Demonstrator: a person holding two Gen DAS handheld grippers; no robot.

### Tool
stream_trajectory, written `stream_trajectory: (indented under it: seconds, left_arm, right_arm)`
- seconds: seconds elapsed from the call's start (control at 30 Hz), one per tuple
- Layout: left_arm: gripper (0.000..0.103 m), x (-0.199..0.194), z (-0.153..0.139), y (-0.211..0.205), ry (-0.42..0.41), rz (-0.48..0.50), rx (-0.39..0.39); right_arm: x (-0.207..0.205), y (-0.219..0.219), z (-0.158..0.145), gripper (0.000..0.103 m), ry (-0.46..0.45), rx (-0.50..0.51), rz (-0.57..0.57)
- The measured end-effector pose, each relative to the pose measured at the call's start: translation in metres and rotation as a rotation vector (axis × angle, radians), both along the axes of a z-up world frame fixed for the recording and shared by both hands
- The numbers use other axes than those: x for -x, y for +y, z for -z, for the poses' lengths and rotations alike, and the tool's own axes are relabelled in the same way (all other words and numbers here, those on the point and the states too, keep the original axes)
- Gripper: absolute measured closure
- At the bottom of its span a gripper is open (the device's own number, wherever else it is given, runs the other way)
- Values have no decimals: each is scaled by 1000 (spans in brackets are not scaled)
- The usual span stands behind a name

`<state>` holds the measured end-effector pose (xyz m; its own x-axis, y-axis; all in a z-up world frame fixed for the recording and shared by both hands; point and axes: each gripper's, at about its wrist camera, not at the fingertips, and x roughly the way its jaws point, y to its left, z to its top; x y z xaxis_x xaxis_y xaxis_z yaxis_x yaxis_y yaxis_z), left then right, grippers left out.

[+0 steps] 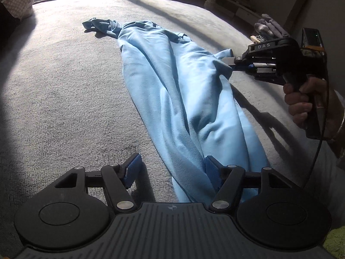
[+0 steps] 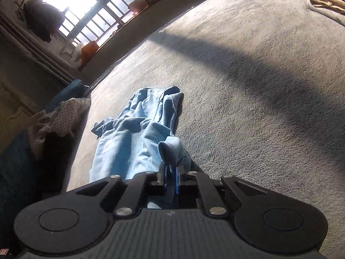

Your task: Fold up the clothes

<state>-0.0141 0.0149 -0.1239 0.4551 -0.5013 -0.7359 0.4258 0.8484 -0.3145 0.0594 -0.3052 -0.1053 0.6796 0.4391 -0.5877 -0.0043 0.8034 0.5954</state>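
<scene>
Grey blanket (image 1: pixel 64 86), blue garment (image 1: pixel 172 99) bunched, near end hidden, left tool (image 1: pixel 172 170) wide, right tool (image 2: pixel 171 172) pinching fabric

left gripper (image 1: pixel 172 170) fingers spread wide; right gripper (image 2: pixel 170 172) fingers pinched together, hand (image 1: pixel 301 101) gripping its handle.

Each tool is black: a ribbed grey-black plate at the base, round discs on either side of it, linkage arms pinned with silver screws, and blue pads on the fingers. The left tool (image 1: pixel 172 168) shows this closest. The right tool (image 1: pixel 231 61) carries white "DAS" lettering on its top, a pistol handle below, and a black cable trailing behind.
</scene>
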Motion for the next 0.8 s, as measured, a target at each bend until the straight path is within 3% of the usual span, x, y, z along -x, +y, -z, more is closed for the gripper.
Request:
stream_trajectory:
  seconds: [0.17,0.27,0.4,0.57,0.67,0.73,0.8]
  left_arm:
    - [39,-2,-2,10,17,-33,58]
    - [39,-2,-5,28,32,-91,106]
    - [39,0,-10,66,40,-217,134]
    - [39,7,-11,129,39,-416,117]
    - [39,11,-11,157,42,-507,97]
    - [44,11,-12,165,41,-530,72]
    - [42,11,-15,172,27,-543,62]
  right_arm:
    - [9,25,-45,96,-152,-42,-96]
    - [7,57,-69,96,-210,-67,-218]
    - [4,117,-87,96,-236,-86,-415]
    - [19,199,-83,96,-217,-46,-657]
    - [36,243,-68,88,-143,70,-800]
    - [49,263,-60,62,-111,148,-866]
    - [61,267,-57,55,-119,186,-913]
